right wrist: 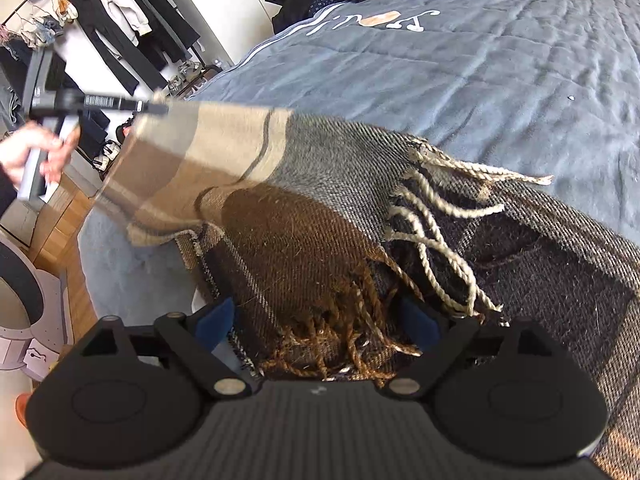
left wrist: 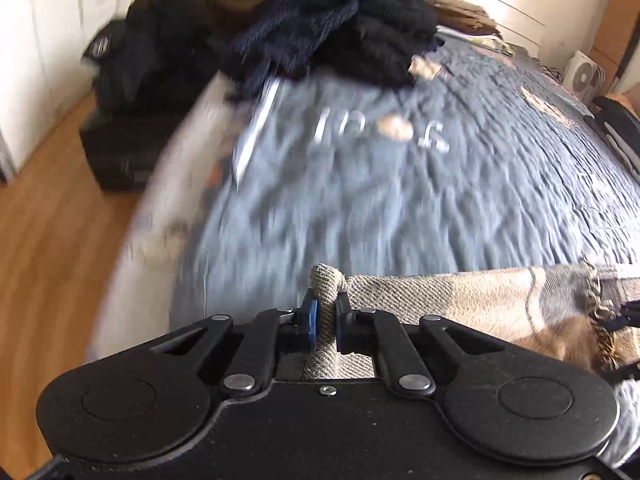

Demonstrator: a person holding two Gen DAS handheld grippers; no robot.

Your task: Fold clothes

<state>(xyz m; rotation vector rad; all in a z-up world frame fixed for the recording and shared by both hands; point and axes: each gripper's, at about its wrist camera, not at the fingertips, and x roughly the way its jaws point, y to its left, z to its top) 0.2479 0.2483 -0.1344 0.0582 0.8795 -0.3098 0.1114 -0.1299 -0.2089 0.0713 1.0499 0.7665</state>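
Left wrist fingers: the blue pads (left wrist: 310,322) of the left gripper (left wrist: 325,320) stand narrow, pinched on a bunched fold of the woven plaid scarf in beige, brown and grey wool (left wrist: 460,292).
Left wrist scarf: from the pinch it stretches right along the near edge of the bed, its fringe at the right edge of the frame.
Left wrist bed: the blue-grey quilted bedspread with white lettering (left wrist: 380,200) is blurred.
Left wrist far edge: a pile of dark knitted clothes (left wrist: 352,24) lies at the bed's far end; a black case (left wrist: 120,152) stands on the wooden floor (left wrist: 48,248) beside the bed's left edge.

Right wrist fingers: the right gripper (right wrist: 324,320) has its jaws spread wide; the blue pads (right wrist: 218,316) flank the scarf's (right wrist: 300,240) brown fringe without visibly pressing it.
Right wrist scarf: it lies across the near edge of the bedspread (right wrist: 480,72), white tassels folded over dark cloth on the right; its beige end rises off the bed to the left, where the left gripper (right wrist: 154,107) clamps it.
Right wrist hand: a person's left hand (right wrist: 36,152) grips that tool's handle past the bed's left edge.
Right wrist background: a rack of hanging garments (right wrist: 120,32) stands beyond.
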